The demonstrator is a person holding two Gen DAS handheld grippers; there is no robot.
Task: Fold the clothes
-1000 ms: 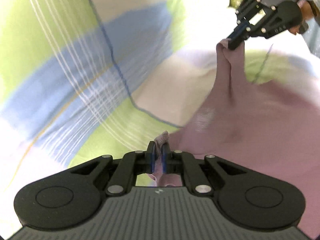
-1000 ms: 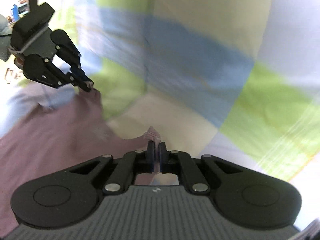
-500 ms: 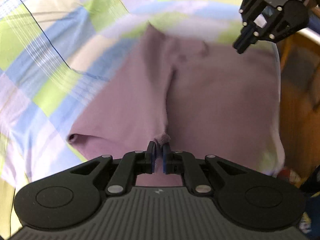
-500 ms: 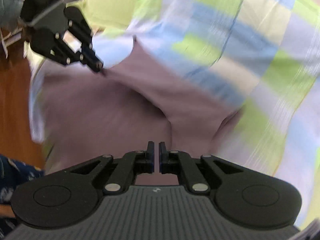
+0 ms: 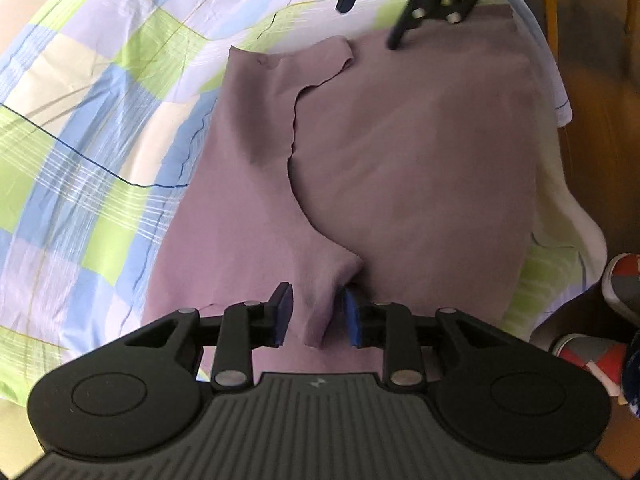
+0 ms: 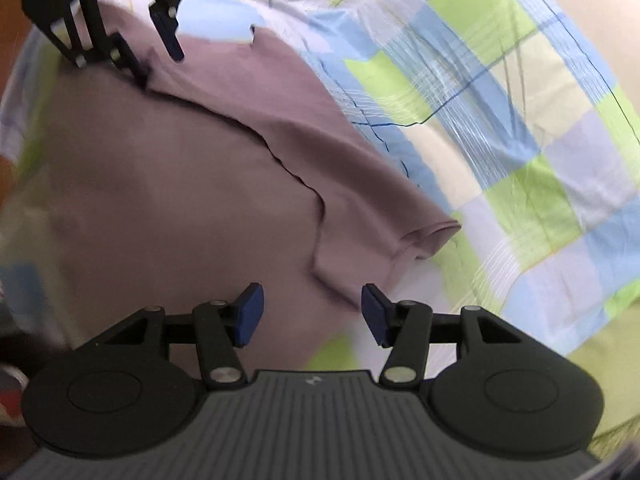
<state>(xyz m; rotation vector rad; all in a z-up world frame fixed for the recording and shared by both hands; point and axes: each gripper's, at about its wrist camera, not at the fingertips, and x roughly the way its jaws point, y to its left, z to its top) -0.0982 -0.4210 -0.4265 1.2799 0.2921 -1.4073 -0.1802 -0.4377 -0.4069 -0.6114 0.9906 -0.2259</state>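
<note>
Both your jaws are parted: left gripper [image 5: 316, 314] straddles a loose corner of the mauve garment [image 5: 400, 152], right gripper [image 6: 312, 316] grips nothing. One flap lies folded over the garment on the checked bedsheet [image 5: 92, 128]; I'd say more folds remain.

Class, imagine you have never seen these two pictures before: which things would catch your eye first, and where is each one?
First, the mauve garment, lying folded over itself across the middle of the checked bedsheet. Next, the left gripper, open, with a ridge of the cloth rising between its blue-padded fingers. The right gripper is open too, over the garment's near edge by a sleeve.
</note>
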